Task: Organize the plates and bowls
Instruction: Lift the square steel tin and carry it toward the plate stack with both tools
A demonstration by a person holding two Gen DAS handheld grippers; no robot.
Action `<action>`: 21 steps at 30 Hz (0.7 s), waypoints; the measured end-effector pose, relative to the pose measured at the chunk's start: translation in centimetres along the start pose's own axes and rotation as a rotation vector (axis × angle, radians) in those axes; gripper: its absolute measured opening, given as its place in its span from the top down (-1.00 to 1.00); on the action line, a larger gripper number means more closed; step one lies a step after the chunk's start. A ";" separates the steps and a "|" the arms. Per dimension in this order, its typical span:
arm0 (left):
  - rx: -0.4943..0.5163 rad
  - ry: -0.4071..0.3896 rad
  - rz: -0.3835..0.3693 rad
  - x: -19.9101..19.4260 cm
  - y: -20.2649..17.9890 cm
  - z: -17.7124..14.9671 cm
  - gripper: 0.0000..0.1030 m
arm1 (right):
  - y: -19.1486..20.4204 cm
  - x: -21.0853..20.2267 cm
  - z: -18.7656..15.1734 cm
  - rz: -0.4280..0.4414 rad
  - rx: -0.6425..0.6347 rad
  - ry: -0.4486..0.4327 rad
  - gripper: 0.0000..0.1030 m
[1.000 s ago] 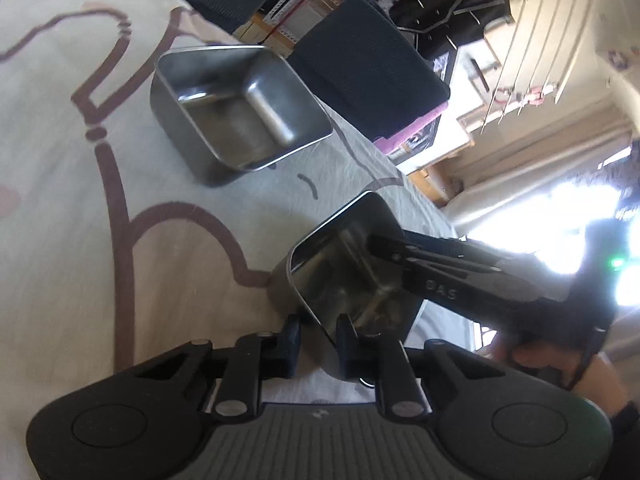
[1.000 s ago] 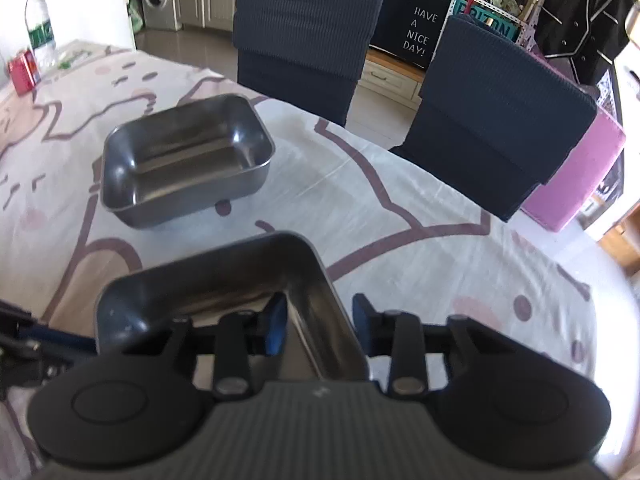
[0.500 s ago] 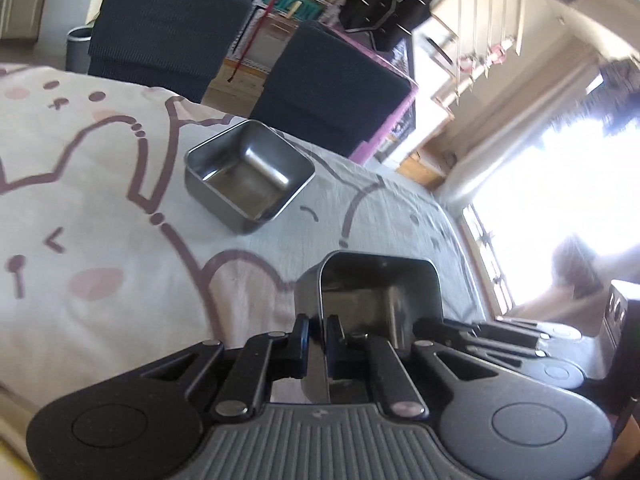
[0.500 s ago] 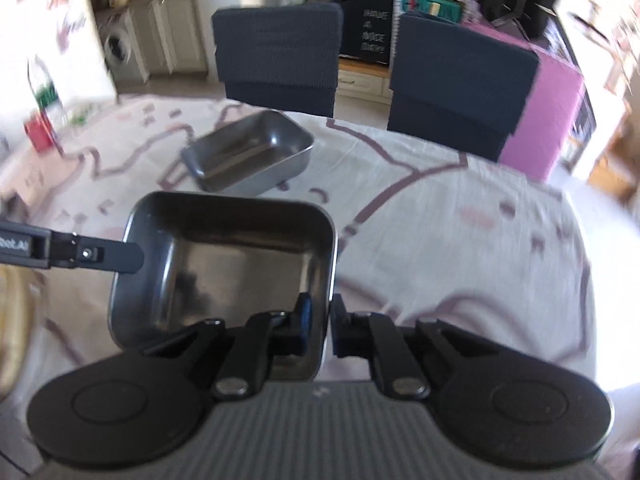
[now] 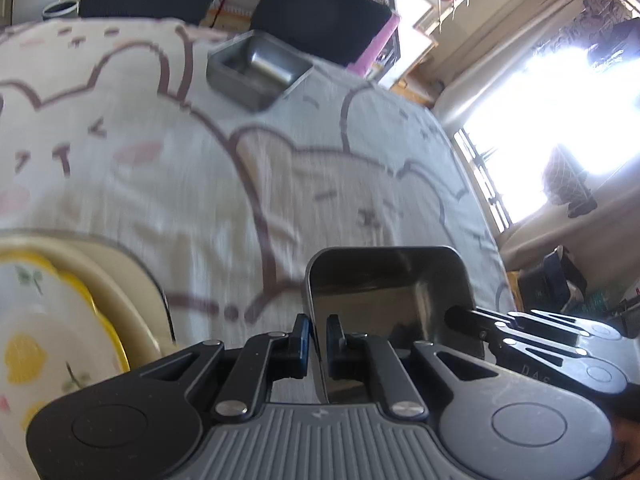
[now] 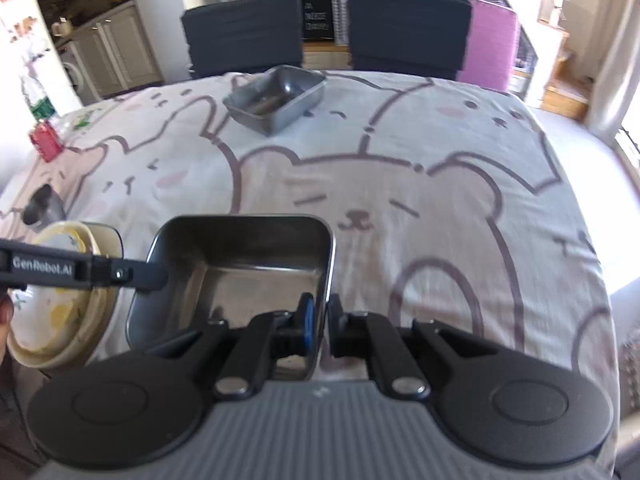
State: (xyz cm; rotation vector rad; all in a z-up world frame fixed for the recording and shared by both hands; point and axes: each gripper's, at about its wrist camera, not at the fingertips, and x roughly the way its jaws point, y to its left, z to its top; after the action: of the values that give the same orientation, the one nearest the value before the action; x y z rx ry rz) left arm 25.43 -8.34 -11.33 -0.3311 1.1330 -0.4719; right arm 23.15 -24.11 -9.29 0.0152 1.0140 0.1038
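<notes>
A rectangular steel tray (image 6: pixel 240 264) is held above the bear-print tablecloth by both grippers. My right gripper (image 6: pixel 322 320) is shut on its right wall. My left gripper (image 5: pixel 318 340) is shut on the opposite wall of the same tray (image 5: pixel 384 284); in the right wrist view its fingers (image 6: pixel 148 276) reach the tray's left rim. A second steel tray (image 6: pixel 276 98) sits far back on the table, also seen as the second tray (image 5: pixel 256 66) in the left wrist view. Stacked plates and a bowl (image 6: pixel 60 300) with a yellow print lie at the near left.
Two dark chairs (image 6: pixel 244 36) stand behind the table's far edge. A red can (image 6: pixel 46 140) and a water bottle (image 6: pixel 36 96) are at the far left, with a small metal cup (image 6: pixel 42 204) near the plates. A bright window is on the right.
Both grippers closed on the steel tray's walls and carried it toward the near edge of the table; the second tray now looks farther away. The plate stack has come into view at the left.
</notes>
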 end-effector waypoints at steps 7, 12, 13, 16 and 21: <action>0.018 0.012 0.025 1.4 0.0 -0.7 0.83 | 0.7 0.8 -3.0 -0.062 0.030 0.015 0.83; 0.032 -0.006 0.047 1.4 -0.2 -0.4 0.83 | 1.3 2.6 -3.3 -0.101 0.014 0.055 0.83; 0.047 -0.010 0.052 1.4 -0.3 -0.4 0.83 | 1.4 3.0 -3.3 -0.105 0.007 0.059 0.83; 0.101 -0.017 0.059 1.4 -1.1 -0.3 0.83 | 1.2 3.2 -3.3 -0.101 0.018 0.064 0.83; 0.135 -0.003 0.061 2.6 -2.0 -0.3 0.83 | 0.1 3.1 -3.2 -0.109 0.069 0.064 0.83</action>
State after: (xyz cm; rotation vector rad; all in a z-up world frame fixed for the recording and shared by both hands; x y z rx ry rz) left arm 25.69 -11.37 -12.50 -0.1786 1.0992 -0.4911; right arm 22.00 -23.85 -13.60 0.0189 1.0803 -0.0306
